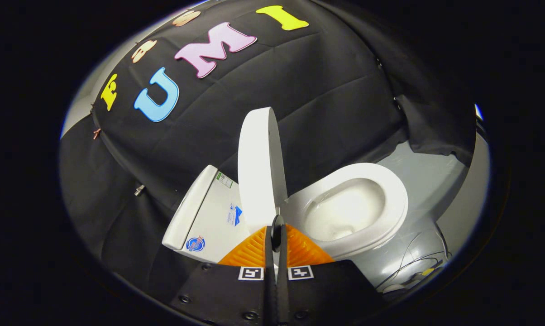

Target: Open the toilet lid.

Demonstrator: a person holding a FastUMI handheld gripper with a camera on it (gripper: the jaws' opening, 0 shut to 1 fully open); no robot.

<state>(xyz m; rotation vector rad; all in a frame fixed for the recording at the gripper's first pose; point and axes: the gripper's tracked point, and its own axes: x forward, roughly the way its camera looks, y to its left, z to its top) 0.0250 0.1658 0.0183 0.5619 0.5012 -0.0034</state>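
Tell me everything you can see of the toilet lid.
The toilet lid is white, smooth and glossy, probably plastic, with a rounded end. It is raised, standing between the tank and the open bowl. The gripper is nearly closed at its lower edge; whether the fingers press on it is unclear.

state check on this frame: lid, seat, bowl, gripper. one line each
toilet lid: raised, standing about upright off the seat
seat: down on the bowl, uncovered
bowl: exposed, holds some water at the bottom
tank: its top cover in place
gripper: fingers close together at the lid's lower edge; whether both press on it cannot be told
cables: lying loose on the floor beside the toilet base
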